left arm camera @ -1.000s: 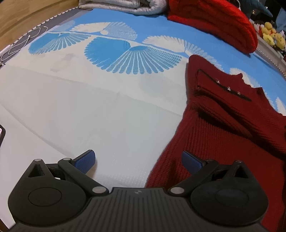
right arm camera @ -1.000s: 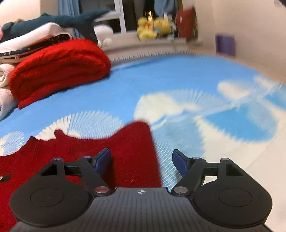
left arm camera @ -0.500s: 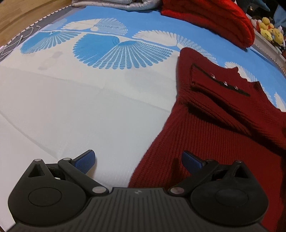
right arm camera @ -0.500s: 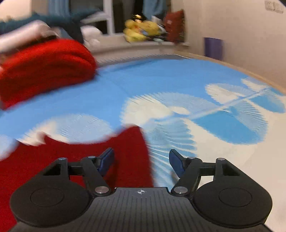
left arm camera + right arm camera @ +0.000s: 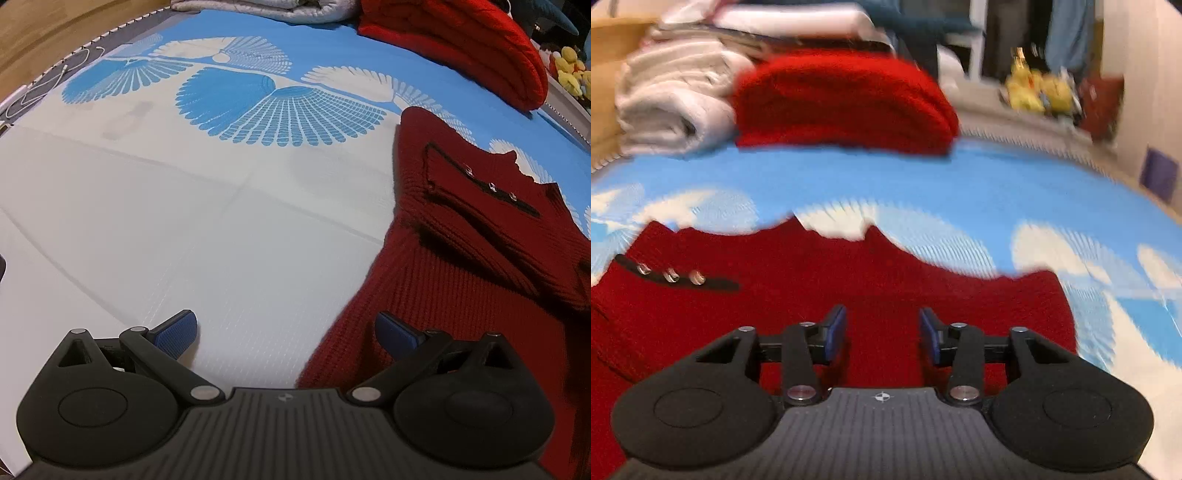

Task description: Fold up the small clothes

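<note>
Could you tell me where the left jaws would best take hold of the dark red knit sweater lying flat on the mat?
Probably the dark red sweater is best taken at its near side edge, where the knit meets the bare mat. The left gripper stands open astride that edge, so it could come down from above and pinch the free border. The flat middle offers no fold to grip.

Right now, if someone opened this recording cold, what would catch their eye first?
The dark red knitted sweater lying spread flat on the blue and white patterned sheet, a dark strip with three shiny buttons near its shoulder. Behind it, at the far edge of the sheet, sits a folded bright red knit beside a pile of white folded clothes. The right gripper hangs over the sweater, its jaws closing with nothing gripped.
</note>
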The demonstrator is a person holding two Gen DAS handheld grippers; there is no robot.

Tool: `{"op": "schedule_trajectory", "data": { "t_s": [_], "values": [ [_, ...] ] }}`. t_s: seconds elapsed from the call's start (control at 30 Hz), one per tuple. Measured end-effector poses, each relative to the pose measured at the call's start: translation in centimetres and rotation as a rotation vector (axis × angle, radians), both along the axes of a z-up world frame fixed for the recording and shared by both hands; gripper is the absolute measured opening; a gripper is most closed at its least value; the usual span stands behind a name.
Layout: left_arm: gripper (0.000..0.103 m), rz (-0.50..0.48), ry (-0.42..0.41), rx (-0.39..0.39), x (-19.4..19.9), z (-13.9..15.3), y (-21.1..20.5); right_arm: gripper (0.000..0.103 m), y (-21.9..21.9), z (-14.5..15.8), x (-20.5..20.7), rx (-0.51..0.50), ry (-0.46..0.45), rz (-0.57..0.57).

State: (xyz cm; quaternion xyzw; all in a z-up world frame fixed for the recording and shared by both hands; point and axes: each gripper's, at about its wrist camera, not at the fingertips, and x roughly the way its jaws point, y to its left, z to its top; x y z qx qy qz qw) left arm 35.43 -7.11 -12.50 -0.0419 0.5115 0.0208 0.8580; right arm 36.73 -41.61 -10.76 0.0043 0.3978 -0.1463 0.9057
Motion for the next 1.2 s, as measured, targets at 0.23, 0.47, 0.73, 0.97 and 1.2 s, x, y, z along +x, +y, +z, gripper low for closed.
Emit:
{"op": "schedule_trajectory", "data": {
  "t_s": [0.23,0.47,0.73,0.97,1.2],
  "values": [
    [0.103,-0.008,0.005,-0.028,-0.5,0.5,0.7,0.073,-2.2,4.6,-5.6,0.107,-0.095,-0.132],
    [0.103,-0.092,0.041,-0.118,-2.1,-0.1,1.4,0.089,-2.5,7.5,-20.0,0.179,-0.096,-0.216],
    [0.103,-0.176,0.031,-0.127,-5.8,-0.8,2.3,0.09,-2.3,5.7,-31.6,0.172,-0.069,-0.392],
    [0.103,-0.211,-0.019,0.009,-12.5,-0.5,4.2,0.09,-3.4,5.2,-35.3,0.272,-0.092,-0.482],
    [0.103,-0.154,-0.025,-0.032,-18.5,-0.7,7.1,0.09,-0.6,5.1,-37.7,0.329,-0.093,-0.423]
  ]
}}
